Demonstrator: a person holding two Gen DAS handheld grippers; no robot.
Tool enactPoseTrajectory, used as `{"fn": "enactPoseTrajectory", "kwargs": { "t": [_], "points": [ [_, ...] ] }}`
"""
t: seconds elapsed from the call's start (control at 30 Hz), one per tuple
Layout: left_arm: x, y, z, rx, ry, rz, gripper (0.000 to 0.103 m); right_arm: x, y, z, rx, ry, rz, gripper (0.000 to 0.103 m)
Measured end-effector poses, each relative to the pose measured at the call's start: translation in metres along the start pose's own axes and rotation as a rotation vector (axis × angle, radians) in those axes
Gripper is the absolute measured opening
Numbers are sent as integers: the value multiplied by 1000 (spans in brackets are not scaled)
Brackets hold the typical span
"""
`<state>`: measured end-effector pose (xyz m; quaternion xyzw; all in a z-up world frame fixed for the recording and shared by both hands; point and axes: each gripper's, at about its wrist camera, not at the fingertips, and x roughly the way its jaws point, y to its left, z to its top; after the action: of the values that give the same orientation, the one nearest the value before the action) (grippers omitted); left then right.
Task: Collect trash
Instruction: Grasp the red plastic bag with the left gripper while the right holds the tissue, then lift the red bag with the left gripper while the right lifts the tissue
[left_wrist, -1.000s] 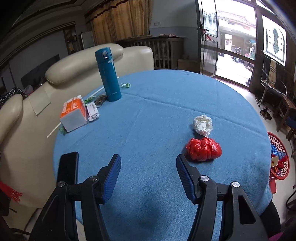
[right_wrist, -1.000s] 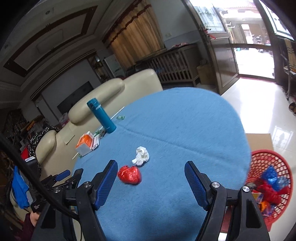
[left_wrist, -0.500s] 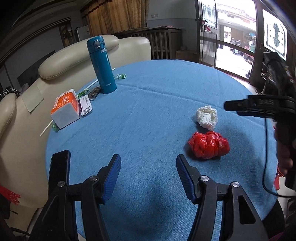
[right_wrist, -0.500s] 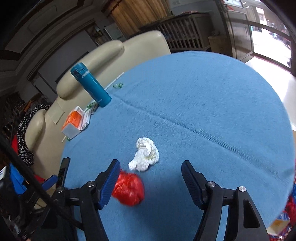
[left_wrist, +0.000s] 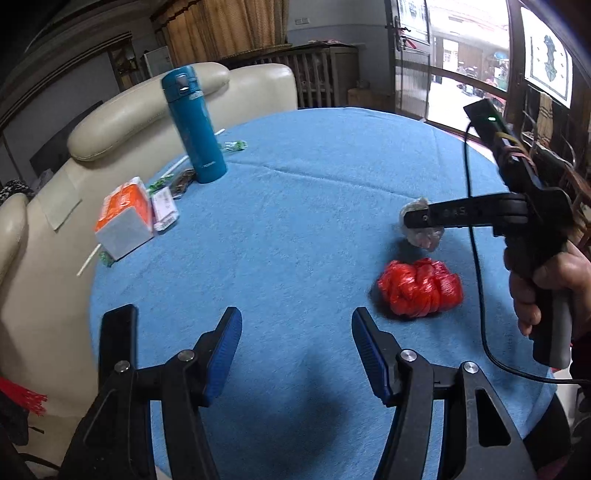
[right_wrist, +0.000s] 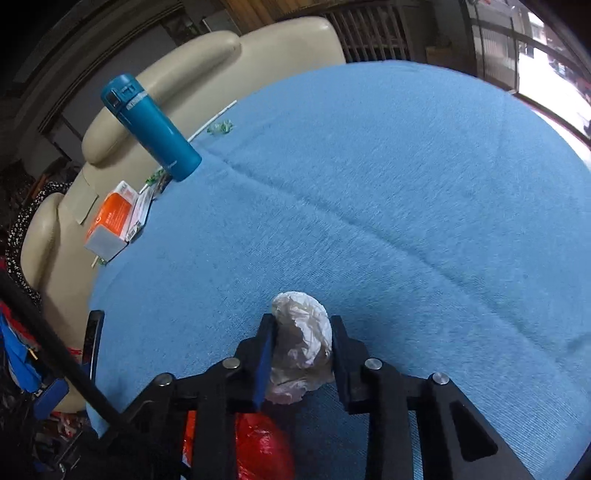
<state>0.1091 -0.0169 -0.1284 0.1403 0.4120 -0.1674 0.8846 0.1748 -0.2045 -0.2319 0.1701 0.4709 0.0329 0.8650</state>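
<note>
We clamped our right tool (right_wrist: 301, 350) on the white wad (right_wrist: 301, 332) on the desk (right_wrist: 369, 206) (red bag (left_wrist: 421, 291) beside it); our left tool (left_wrist: 295, 350) hung apart, empty.

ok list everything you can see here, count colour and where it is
white crumpled wad: 1, white, on the cloth, clamped between the right gripper's fingers
red plastic bag: 1, red, bunched up on the cloth just nearer the cameras than the wad
bottle: 1, teal, upright at the table's far left edge
carton: 1, orange and white, at the left edge
small packet: 1, white with a barcode, beside the carton
green wrappers: a few, green, around the bottle
tablecloth: 1, blue, covers the round table
sofa: 1, cream, behind the table
left gripper: 1, black with blue pads, open over bare cloth
right gripper: 1, black, just closed on the wad
hand: 1, holding the right gripper's handle
</note>
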Motion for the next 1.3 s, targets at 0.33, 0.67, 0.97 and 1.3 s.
{"fn": "enactPoseTrajectory", "kwargs": {
  "t": [0.33,0.67,0.97,1.3],
  "points": [
    [35,-50,29,39,77,-251,73,-83,-56,-48,83,-93,11,30],
    [84,-74,37,13,140,-273,74,-137,-92,-115,163,-143,-1,30],
    [78,-87,34,40,69,-168,62,-165,-102,-137,192,-204,18,30],
    [-21,-87,36,65,-125,-33,61,-208,-91,-145,168,-313,70,30]
  ]
}}
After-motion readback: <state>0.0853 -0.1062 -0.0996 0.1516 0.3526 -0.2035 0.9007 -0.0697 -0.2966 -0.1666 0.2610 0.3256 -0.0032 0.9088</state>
